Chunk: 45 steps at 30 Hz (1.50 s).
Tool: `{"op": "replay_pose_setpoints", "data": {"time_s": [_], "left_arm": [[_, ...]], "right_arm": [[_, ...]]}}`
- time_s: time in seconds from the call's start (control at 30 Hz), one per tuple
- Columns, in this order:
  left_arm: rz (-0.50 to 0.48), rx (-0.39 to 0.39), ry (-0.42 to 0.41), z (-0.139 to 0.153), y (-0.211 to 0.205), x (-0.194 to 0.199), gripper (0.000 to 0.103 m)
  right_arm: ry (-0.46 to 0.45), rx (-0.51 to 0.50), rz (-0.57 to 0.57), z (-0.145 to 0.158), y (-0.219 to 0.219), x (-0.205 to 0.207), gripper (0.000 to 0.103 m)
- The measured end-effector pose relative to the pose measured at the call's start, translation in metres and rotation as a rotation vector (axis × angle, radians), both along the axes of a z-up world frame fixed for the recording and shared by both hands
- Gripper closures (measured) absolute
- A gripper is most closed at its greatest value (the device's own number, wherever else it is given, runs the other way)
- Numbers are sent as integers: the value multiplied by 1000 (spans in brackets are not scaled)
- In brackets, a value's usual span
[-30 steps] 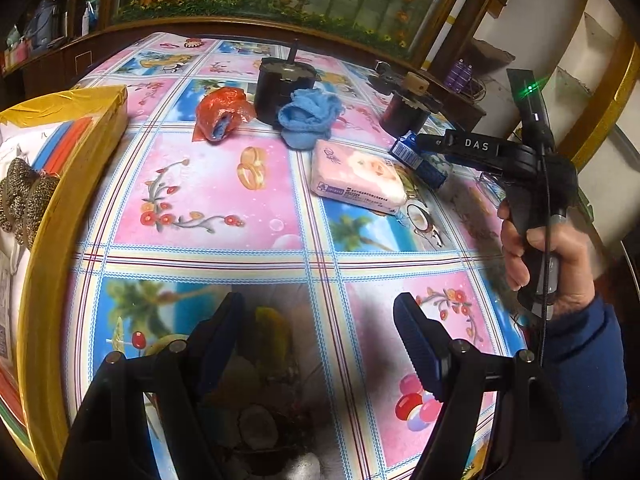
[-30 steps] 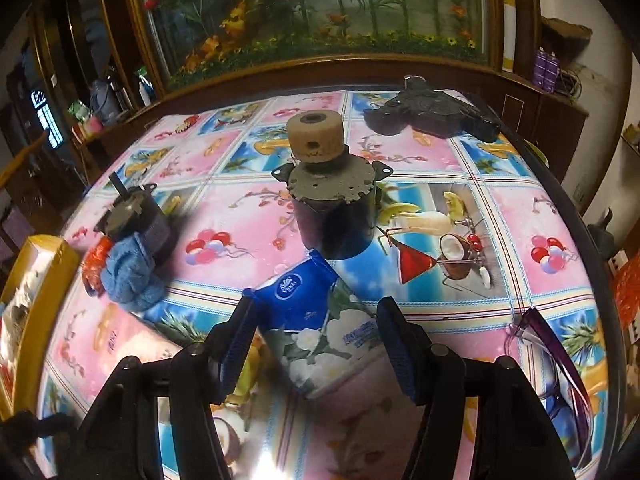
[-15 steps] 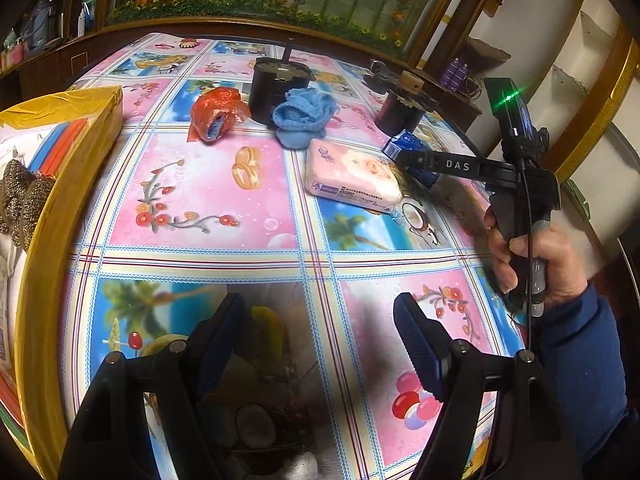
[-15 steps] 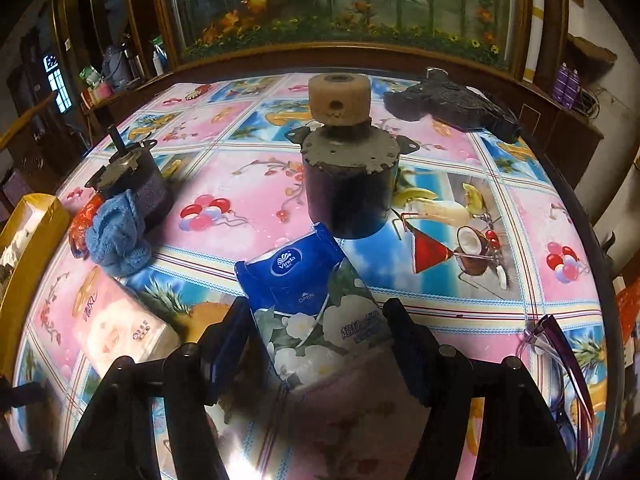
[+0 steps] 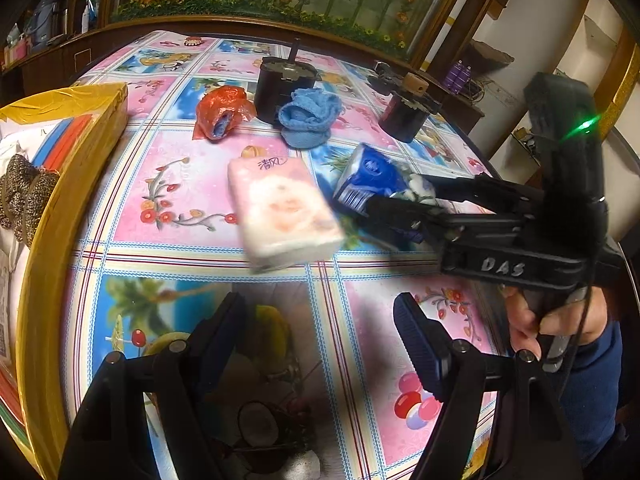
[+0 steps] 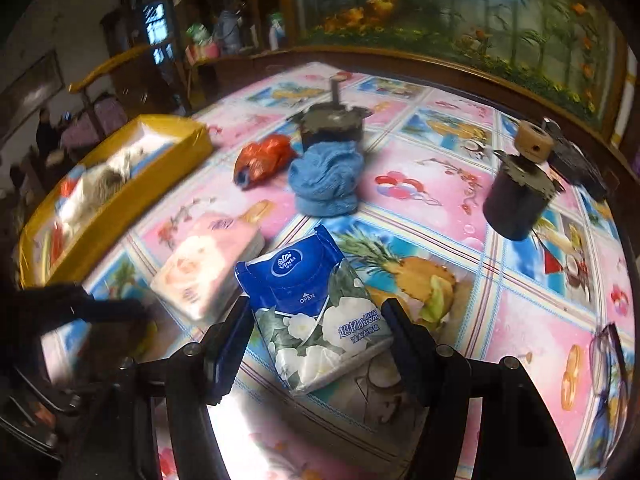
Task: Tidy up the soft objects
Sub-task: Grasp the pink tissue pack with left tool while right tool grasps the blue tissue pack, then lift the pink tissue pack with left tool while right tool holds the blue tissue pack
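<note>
Soft objects are spread over the table [image 5: 180,184], which has a picture-print cover. A yellow box [image 5: 108,104] stands at its left edge and holds a leopard-print cloth [image 5: 24,196] and some paler things that are too blurred to name.

Toward the far edge stands a dark motor [image 5: 280,84] with an upright shaft. A second motor [image 5: 406,116], topped by a tan wheel, stands nearer the right edge.

The left gripper [image 5: 318,304] hangs over the near edge with its jaws apart and nothing between them. The right gripper [image 6: 316,308], held in a hand [image 5: 548,320] with a blue sleeve, is clamped on the blue tissue pack [image 6: 316,312]. That pack is tilted over the middle of the table, with its printed face up.

Just to its left, the pink tissue pack [image 5: 280,216] lies flat in the middle and is blurred in the left view. The blue knitted cloth [image 5: 310,120] is bunched against the front of the first motor. The orange-red bundle [image 5: 222,110] lies just to the left of that cloth. Purple-framed glasses [image 6: 608,360] lie at the right edge.
</note>
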<state>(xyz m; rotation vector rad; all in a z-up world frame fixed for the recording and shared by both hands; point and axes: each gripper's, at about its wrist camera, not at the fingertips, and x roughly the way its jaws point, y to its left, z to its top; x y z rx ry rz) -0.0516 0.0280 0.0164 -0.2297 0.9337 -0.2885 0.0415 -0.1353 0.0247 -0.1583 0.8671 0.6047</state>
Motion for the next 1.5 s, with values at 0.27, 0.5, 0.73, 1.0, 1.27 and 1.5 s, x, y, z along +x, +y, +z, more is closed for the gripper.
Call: {"op": "replay_pose_setpoints", "data": {"time_s": [0.27, 0.5, 0.73, 1.0, 1.27, 1.5], "left_arm": [[26, 8, -1, 0, 4, 0, 27], [57, 38, 12, 6, 7, 12, 27], [95, 132, -6, 15, 2, 40, 19], [95, 184, 23, -2, -8, 68, 19], [123, 262, -42, -5, -13, 62, 48], [137, 248, -65, -3, -8, 60, 49]], "right_arm": [[3, 32, -133, 1, -19, 10, 33], [-25, 58, -157, 10, -25, 5, 33], [-30, 96, -200, 17, -37, 6, 33], [-15, 101, -207, 16, -38, 7, 33], [-13, 87, -192, 14, -32, 5, 33], [-8, 72, -188, 10, -28, 6, 33]]}}
